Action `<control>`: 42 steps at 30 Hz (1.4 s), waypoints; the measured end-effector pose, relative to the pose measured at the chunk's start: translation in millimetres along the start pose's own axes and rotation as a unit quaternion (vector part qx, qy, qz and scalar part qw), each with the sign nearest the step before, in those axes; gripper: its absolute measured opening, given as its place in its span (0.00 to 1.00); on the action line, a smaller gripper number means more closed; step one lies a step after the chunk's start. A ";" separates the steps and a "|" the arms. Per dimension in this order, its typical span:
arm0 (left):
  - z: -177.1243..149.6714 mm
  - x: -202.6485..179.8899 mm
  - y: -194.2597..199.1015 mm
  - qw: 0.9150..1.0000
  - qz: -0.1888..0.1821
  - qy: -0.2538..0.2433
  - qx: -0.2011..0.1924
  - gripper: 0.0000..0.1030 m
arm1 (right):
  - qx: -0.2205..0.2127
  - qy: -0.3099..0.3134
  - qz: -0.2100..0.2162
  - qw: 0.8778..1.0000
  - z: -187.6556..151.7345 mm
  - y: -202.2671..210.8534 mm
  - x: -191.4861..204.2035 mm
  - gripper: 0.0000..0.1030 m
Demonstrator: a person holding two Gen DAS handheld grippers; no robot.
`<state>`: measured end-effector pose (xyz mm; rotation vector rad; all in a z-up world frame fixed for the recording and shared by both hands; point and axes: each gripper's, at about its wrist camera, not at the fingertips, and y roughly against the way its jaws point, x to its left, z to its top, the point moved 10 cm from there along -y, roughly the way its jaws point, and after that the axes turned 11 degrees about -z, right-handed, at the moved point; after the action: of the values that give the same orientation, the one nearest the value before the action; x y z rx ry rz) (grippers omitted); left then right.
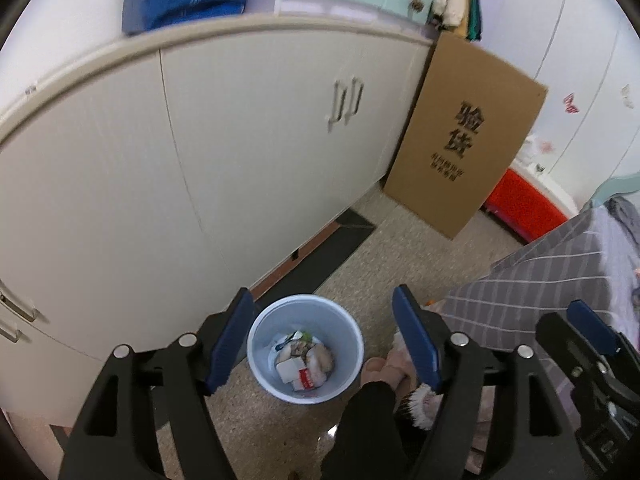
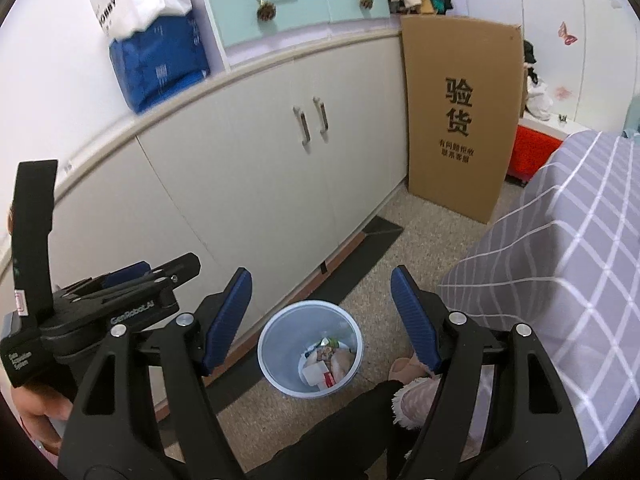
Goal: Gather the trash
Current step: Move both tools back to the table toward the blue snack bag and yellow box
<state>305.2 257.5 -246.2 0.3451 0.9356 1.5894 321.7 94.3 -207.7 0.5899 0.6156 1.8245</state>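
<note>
Field notes, from beside the bed.

Nearest: both tongs held above the floor, pointing down at the bin. Left gripper (image 1: 324, 338) has its jaws spread wide, nothing between the blue pads (image 1: 230, 344); the bin shows straight through the gap. Right gripper (image 2: 322, 318) likewise wide apart and empty. Neither touches anything. The person's dark-trousered leg (image 1: 372, 420) and a fuzzy pink slipper (image 2: 416, 400) stand just beside the bin, on the bed side.

Next out: pale blue wastebasket (image 1: 306, 350) on the speckled floor (image 1: 400, 260), close to the foot of the white cabinet (image 1: 240, 140). Trash (image 1: 306, 364) lies in its bottom: crumpled wrappers, a white packet with red print, scraps. Bin well short of full.

Further: dark mat strip (image 1: 336, 248) along the cabinet base, a flat cardboard box (image 1: 468, 136) leaning at the cabinet's end, a red crate (image 1: 520, 208) behind it, grey checked bedcover (image 2: 560, 260) to the right.

Judgement: drop looks done; no loose trash visible on the floor in either view. For the step in hand, lift clear of the rim before swinging away, keep the jaws wide, and mind the leg and slipper. Then scan floor and bed edge for whatever is left.
</note>
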 end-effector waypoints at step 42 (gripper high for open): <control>-99.3 -408.8 20.0 0.930 -0.231 -0.271 0.087 0.70 | -0.007 -0.267 -0.095 0.959 -59.6 130.5 -362.8 0.45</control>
<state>329.1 -158.2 -183.0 0.6035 0.6578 0.9082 303.6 -295.3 -203.3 0.9374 0.2795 1.4038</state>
